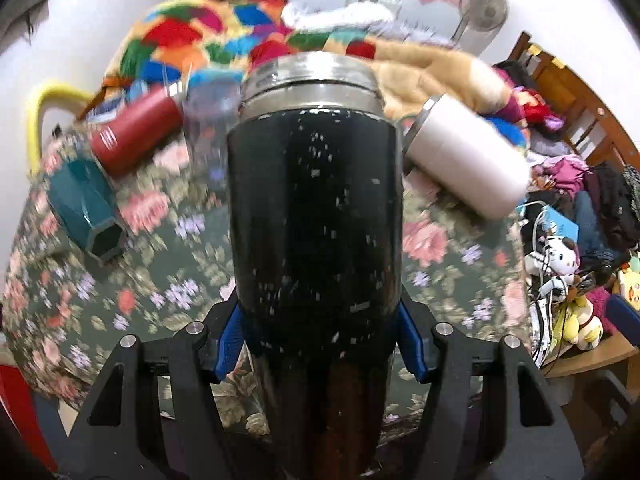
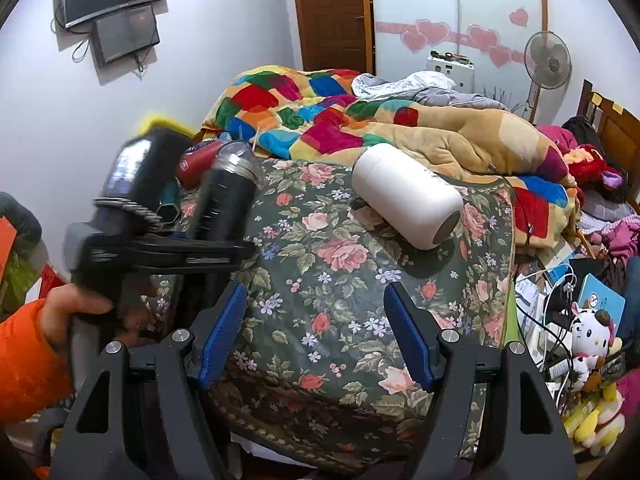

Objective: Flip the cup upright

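My left gripper (image 1: 320, 336) is shut on a black speckled cup (image 1: 316, 208) with a steel rim, holding it near its base above the floral bedcover (image 1: 168, 264). The cup's steel rim points up and away from the camera. In the right wrist view the same cup (image 2: 228, 196) is held tilted by the left gripper (image 2: 192, 252) at the left, blurred by motion. My right gripper (image 2: 316, 340) is open and empty above the floral cover (image 2: 328, 304).
A white cup (image 1: 468, 160) (image 2: 408, 196), a red cup (image 1: 136, 132), a teal cup (image 1: 88, 208) and a clear cup (image 1: 208, 120) lie on the cover. A colourful quilt (image 2: 304, 108) is heaped behind. Toys and cables (image 2: 576, 320) crowd the right side.
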